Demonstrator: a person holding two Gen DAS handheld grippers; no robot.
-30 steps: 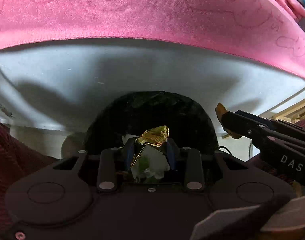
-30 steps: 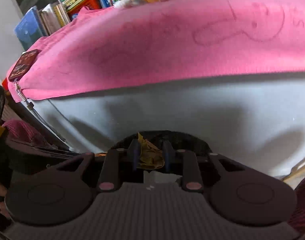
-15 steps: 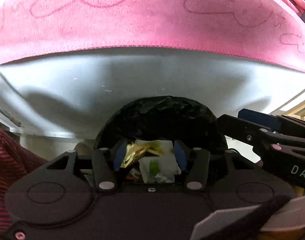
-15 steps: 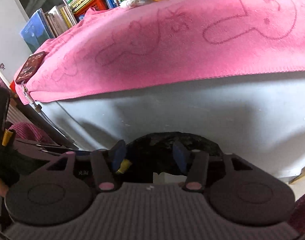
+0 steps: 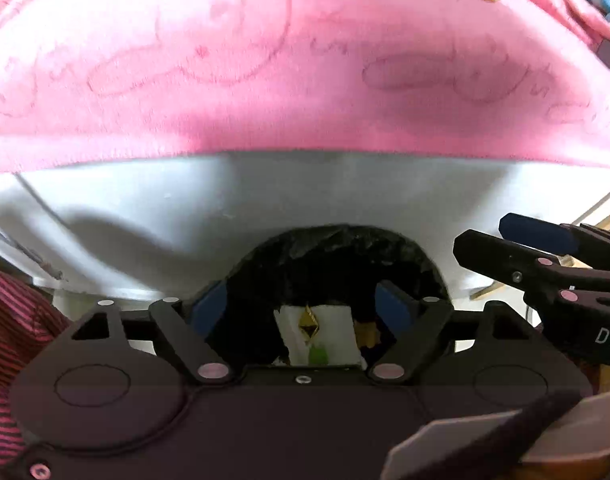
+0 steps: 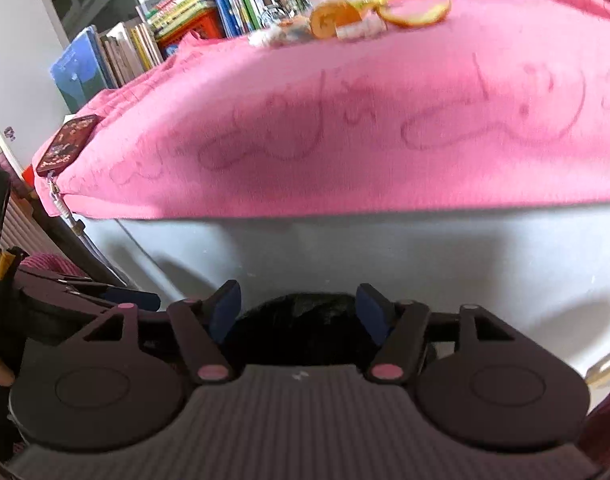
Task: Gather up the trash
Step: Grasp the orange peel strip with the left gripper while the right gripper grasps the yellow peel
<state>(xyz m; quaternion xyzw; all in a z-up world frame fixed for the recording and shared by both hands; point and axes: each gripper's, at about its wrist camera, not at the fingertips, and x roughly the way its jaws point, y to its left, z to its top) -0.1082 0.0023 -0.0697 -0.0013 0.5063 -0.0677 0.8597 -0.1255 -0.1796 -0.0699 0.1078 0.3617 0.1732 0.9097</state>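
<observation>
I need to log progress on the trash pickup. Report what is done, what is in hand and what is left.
Done: gold foil and white paper lie in the black-lined bin. In hand: nothing; the left gripper and right gripper have just been opening, and nothing sits between the jaws of either above the bin. Left: orange peel and wrappers lie on the pink cloth.

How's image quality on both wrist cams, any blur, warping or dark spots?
Left wrist: pink cloth smeared by motion blur, fisheye bows its hem; bin bag nearly black, white wrapper inside readable. Right wrist: cloth and orange peel blurred, books sharper; soft shadows on the white panel.
</observation>
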